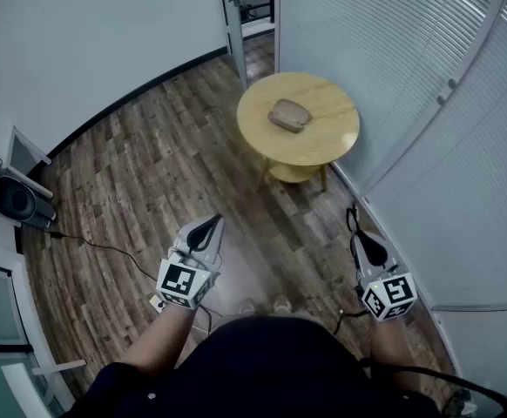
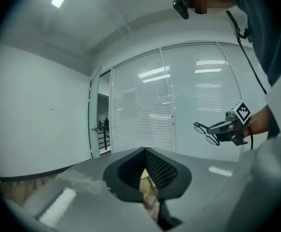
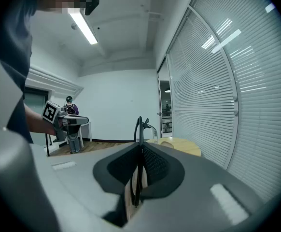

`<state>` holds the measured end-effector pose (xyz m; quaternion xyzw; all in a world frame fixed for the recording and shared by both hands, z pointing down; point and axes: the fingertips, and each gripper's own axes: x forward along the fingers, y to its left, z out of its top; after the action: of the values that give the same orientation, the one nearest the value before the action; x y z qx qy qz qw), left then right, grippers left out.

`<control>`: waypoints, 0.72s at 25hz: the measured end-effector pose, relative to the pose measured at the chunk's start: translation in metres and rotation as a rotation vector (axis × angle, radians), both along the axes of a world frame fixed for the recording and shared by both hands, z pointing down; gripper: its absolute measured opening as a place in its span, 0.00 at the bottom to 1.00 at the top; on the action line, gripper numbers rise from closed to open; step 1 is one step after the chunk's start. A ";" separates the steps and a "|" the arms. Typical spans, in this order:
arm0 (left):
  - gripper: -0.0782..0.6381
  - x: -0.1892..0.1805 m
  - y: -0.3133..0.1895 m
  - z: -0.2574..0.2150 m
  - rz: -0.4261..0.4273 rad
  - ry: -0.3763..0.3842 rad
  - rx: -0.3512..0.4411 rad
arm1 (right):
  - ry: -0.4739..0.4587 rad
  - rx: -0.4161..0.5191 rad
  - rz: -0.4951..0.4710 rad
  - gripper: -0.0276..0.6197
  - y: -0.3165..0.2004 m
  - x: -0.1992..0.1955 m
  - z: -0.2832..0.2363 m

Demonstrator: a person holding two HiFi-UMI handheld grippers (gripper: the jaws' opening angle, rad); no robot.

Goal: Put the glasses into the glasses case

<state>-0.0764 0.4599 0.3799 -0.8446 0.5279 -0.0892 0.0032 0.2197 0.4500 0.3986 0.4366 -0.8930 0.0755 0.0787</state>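
Between the jaws of the right gripper (image 3: 140, 146) we had the glasses (image 3: 139, 127). The pads were closed on a thin dark arm of the frame, which rose upright past the tips. The left gripper (image 2: 145, 150) had its jaws drawn together with nothing between them; only a sliver of the counter showed through the notch behind the tips.

The glasses case (image 1: 289, 114) lay on the round wooden counter (image 1: 327, 142), ahead of us and well apart from both grippers. It sat roughly between their two lines of aim, so neither hand was plainly nearer. Its long axis ran slantwise across our line of approach. We judged that the right hand had to carry the glasses forward to it, while the free left hand could tend the case. We could not tell whether the case was open.

The head view alone showed the case, and the glasses (image 1: 352, 219) only as a dark wisp at the right gripper (image 1: 355, 236). The left gripper view showed their lenses (image 2: 205, 132) jutting beyond the right gripper (image 2: 214, 129). The right gripper view gave the grip itself and the counter's edge (image 3: 184, 147) beyond.
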 end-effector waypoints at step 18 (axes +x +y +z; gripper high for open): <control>0.11 0.037 -0.018 -0.011 -0.028 -0.012 0.030 | -0.062 0.017 -0.105 0.09 -0.034 0.000 -0.003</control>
<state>-0.0399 0.4416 0.3691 -0.8364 0.5409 -0.0865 0.0178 0.2201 0.4157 0.3955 0.3874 -0.9173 0.0773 0.0510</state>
